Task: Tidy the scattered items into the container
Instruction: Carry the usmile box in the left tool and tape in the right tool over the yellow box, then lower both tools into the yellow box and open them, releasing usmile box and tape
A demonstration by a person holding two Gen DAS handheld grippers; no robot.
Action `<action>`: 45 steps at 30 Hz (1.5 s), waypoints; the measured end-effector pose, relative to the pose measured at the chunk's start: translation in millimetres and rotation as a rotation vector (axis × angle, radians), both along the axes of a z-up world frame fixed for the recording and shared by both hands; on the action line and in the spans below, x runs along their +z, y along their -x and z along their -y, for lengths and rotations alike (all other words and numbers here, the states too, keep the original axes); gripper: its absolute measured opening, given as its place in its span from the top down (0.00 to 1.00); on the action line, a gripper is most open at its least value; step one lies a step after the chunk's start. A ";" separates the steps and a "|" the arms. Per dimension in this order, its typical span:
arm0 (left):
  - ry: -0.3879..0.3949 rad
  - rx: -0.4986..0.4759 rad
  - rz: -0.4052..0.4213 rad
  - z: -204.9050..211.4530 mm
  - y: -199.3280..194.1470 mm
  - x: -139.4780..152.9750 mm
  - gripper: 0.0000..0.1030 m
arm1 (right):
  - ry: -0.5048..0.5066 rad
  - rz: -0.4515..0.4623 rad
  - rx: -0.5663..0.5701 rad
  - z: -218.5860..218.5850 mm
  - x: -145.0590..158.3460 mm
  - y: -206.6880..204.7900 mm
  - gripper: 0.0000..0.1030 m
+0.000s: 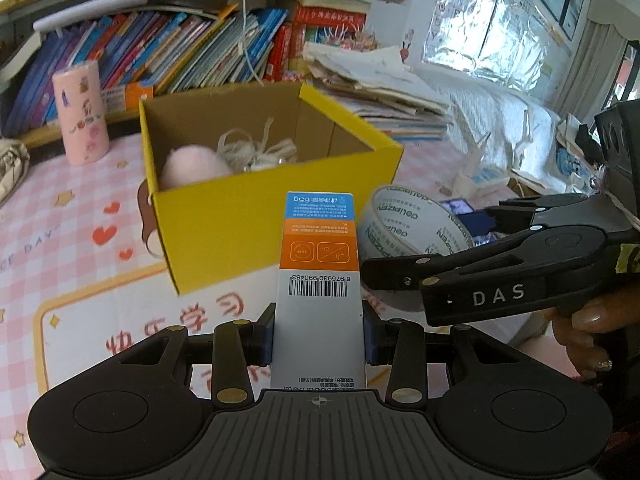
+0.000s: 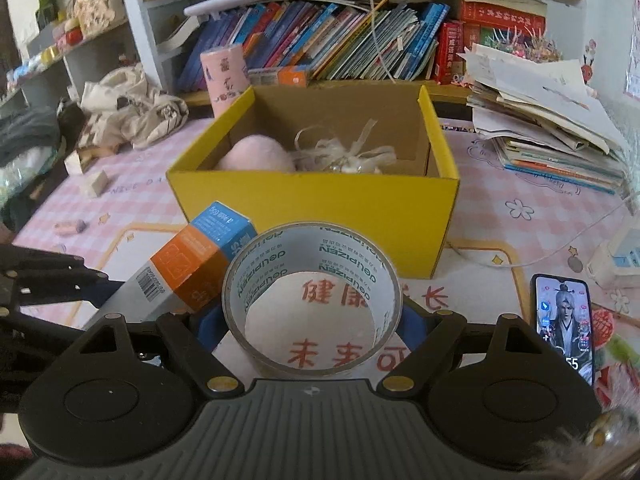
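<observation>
A yellow cardboard box [image 1: 224, 224] stands open on the pink checked table cover; it also shows in the right wrist view [image 2: 316, 204]. Inside lie a pink fluffy ball [image 2: 256, 156] and a pale ribbon bundle [image 2: 348, 156]. My left gripper [image 1: 318, 340] is shut on a white, orange and blue carton [image 1: 318, 280], held in front of the box; the carton also shows in the right wrist view [image 2: 188, 264]. My right gripper [image 2: 312, 320] is shut on a clear tape roll [image 2: 312, 256], beside the carton; the tape roll also shows in the left wrist view [image 1: 404, 224].
A pink cylinder [image 1: 80, 112] stands left of the box. A bookshelf [image 2: 340, 40] runs behind it. A paper stack [image 2: 544, 120] sits at the right. A phone [image 2: 564, 324] lies at the near right. Small erasers [image 2: 96, 184] and a cloth bag [image 2: 136, 108] lie at the left.
</observation>
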State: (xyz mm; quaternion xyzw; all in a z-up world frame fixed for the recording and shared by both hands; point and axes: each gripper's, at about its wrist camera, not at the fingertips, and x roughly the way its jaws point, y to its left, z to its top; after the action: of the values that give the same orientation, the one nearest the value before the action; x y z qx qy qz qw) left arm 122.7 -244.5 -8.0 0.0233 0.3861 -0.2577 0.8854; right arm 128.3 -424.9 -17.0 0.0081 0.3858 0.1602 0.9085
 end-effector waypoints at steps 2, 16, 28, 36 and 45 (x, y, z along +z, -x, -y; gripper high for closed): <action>0.000 0.007 0.018 2.8 -0.9 5.2 0.62 | -0.015 0.008 0.000 4.4 4.2 -2.7 0.20; 0.087 0.077 0.177 -1.5 -26.4 59.9 0.62 | -0.174 0.227 -0.018 25.5 63.9 -48.8 0.20; 0.060 0.164 0.234 -7.3 -76.1 68.6 0.62 | -0.129 0.264 0.060 0.3 70.7 -109.0 0.20; 0.035 0.201 0.192 -8.8 -114.2 51.9 0.62 | -0.072 0.230 0.087 -11.2 49.7 -148.5 0.20; 0.005 0.227 0.150 -7.9 -151.3 37.3 0.63 | 0.019 0.187 0.125 -17.6 24.0 -182.3 0.20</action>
State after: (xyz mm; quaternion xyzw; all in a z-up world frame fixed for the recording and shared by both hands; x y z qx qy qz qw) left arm 273.9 -236.6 29.3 -0.0037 0.3184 -0.1542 0.9353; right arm 310.5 -407.3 6.9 -0.0396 0.3008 0.2132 0.9287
